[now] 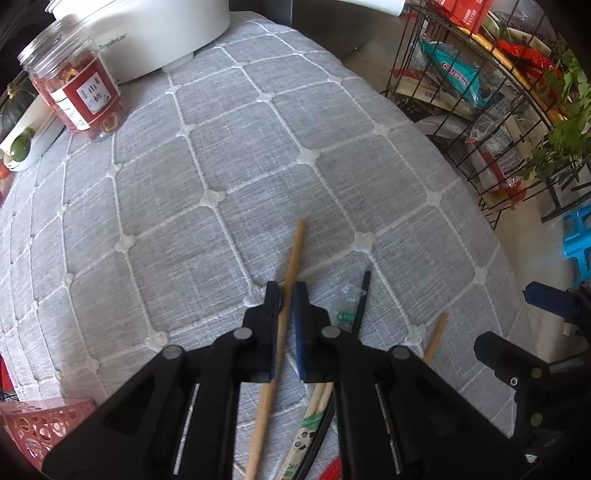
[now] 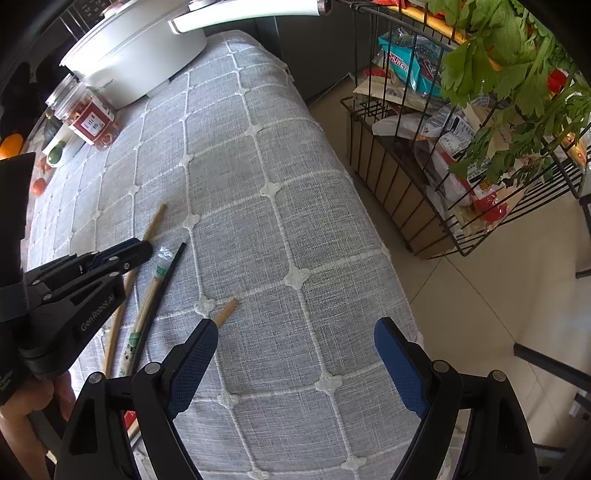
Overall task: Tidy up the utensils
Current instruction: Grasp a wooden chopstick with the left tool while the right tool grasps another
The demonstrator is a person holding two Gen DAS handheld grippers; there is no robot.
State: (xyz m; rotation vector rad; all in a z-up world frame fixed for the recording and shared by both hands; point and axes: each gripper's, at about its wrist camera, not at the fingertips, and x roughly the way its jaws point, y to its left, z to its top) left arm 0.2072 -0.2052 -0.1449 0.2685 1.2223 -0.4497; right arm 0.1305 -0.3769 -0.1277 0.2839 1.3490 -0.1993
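Note:
My left gripper (image 1: pixel 286 291) is shut on a long wooden chopstick (image 1: pixel 291 258) that lies on the grey checked tablecloth (image 1: pixel 221 166); it also shows in the right wrist view (image 2: pixel 142 247). Right of it lie a black chopstick (image 1: pixel 364 291), a wrapped pair of disposable chopsticks (image 1: pixel 314 413) and another wooden chopstick (image 1: pixel 436 338). My right gripper (image 2: pixel 295 332) is open and empty above the cloth near the table's right edge. The tip of the other wooden chopstick (image 2: pixel 227 312) sits by its left finger.
A red-labelled jar (image 1: pixel 77 92) and a white cooker (image 1: pixel 155 33) stand at the far left. A red openwork basket (image 1: pixel 40 424) is at near left. A black wire rack (image 2: pixel 461 166) with packets and greens stands on the floor to the right.

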